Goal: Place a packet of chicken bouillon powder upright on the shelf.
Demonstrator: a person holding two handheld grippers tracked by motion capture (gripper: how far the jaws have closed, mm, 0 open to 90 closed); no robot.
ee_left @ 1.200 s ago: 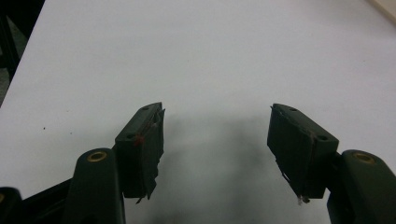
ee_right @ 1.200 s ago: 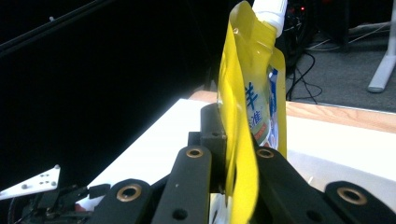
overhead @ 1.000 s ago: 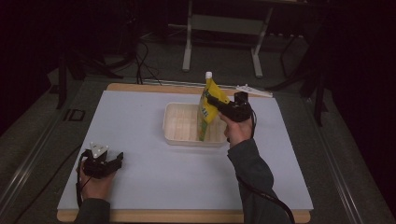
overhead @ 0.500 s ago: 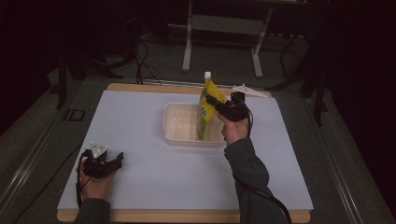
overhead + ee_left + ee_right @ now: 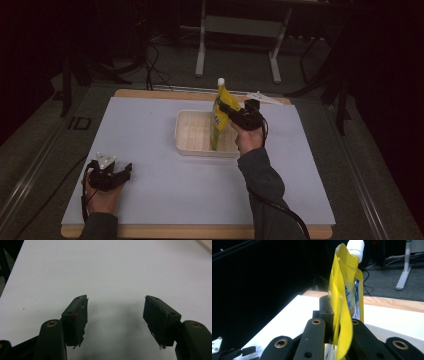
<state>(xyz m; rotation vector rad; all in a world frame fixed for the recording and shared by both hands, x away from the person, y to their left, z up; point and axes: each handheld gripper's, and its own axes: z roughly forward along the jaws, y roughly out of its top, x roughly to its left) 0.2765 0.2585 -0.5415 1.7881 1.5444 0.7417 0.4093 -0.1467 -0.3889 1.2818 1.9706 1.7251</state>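
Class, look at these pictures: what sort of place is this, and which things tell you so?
Probably a lab or recording studio: a white-topped wooden table in a dark room, black cables on the grey floor, and a metal stand's legs behind.

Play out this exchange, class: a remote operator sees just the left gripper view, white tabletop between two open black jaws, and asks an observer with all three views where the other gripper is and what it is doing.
Operator: Where is the right hand-held gripper?
Observer: In the high view the right hand-held gripper is over the right end of a shallow white tray near the middle of the table.
Operator: Is it holding anything?
Observer: Yes. Its jaws are shut on a yellow spouted pouch, pinching the pouch's side.
Operator: How does the pouch sit?
Observer: Upright, with its white cap on top and its lower end down in the tray.
Operator: And my own gripper?
Observer: The left hand-held gripper is near the table's front left corner, well away from the tray.
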